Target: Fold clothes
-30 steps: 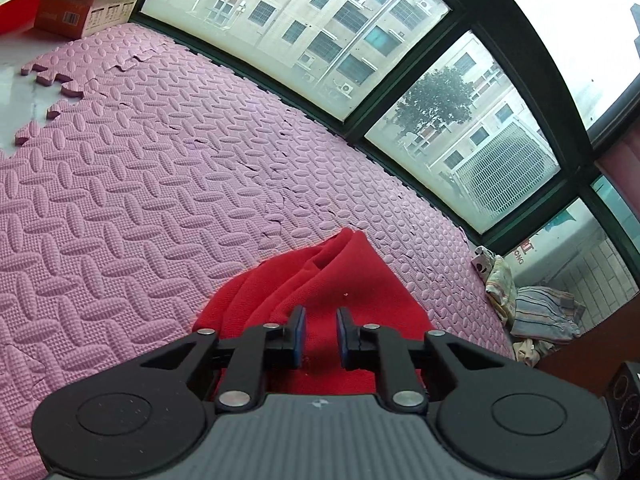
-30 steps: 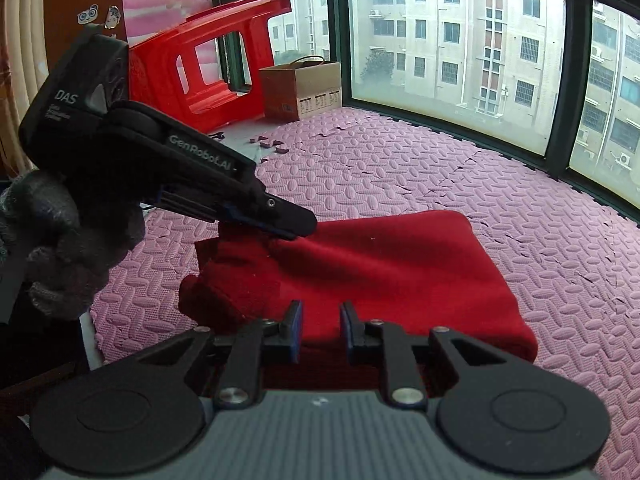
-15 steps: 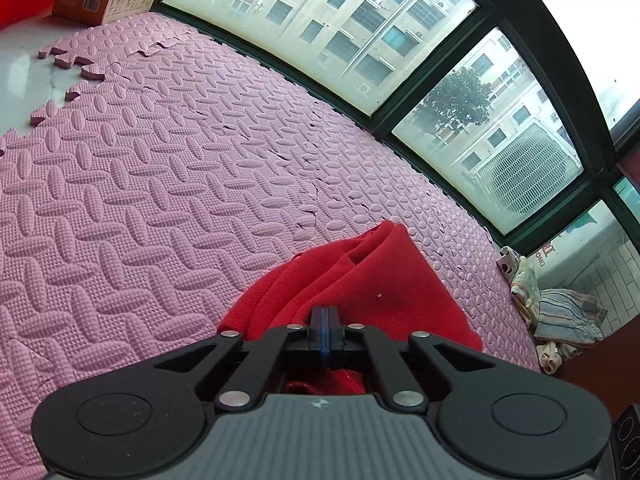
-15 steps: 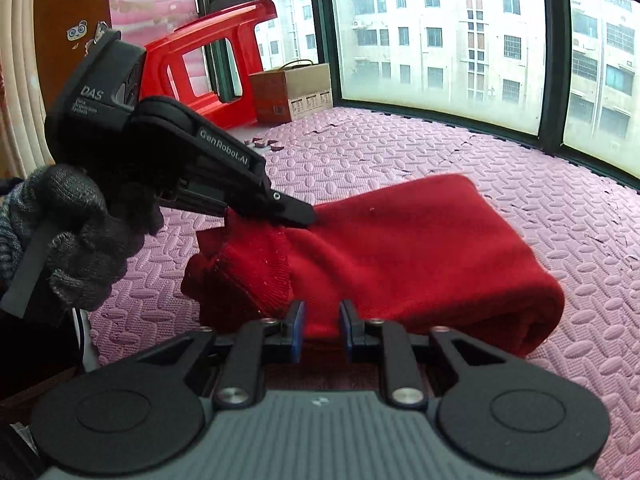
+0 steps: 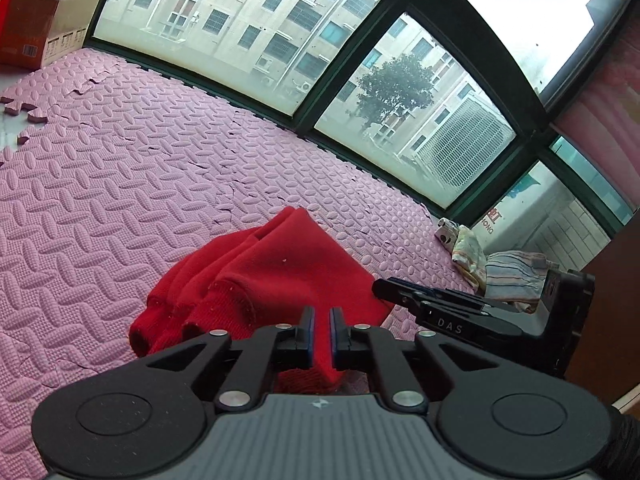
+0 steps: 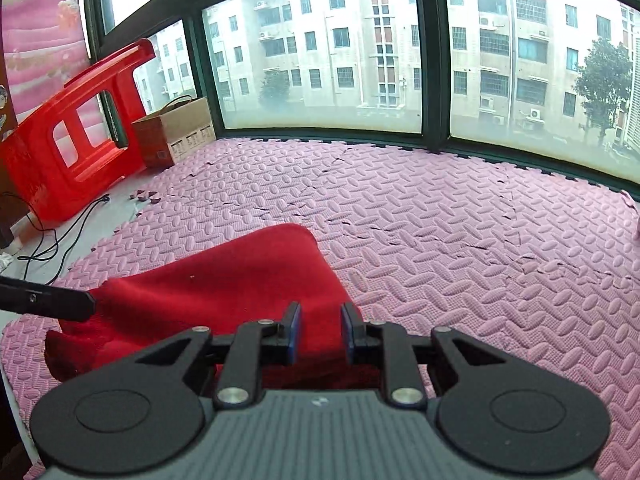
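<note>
Left hand-held gripper (image 5: 322,330): my jaws sit narrowly apart with a fold of the red sweater (image 5: 280,276) between them; can't tell if the pads actually bite the cloth. Right hand-held gripper (image 6: 319,334): jaws wider apart, straddling the sweater's near edge, not clamped. Sweater lies bunched on the pink foam mat (image 6: 460,240) directly ahead of both grippers, cuffs toward my left one. Red plastic chair (image 6: 72,132) and cardboard box (image 6: 176,132) sit far ahead-left of my right gripper.
</note>
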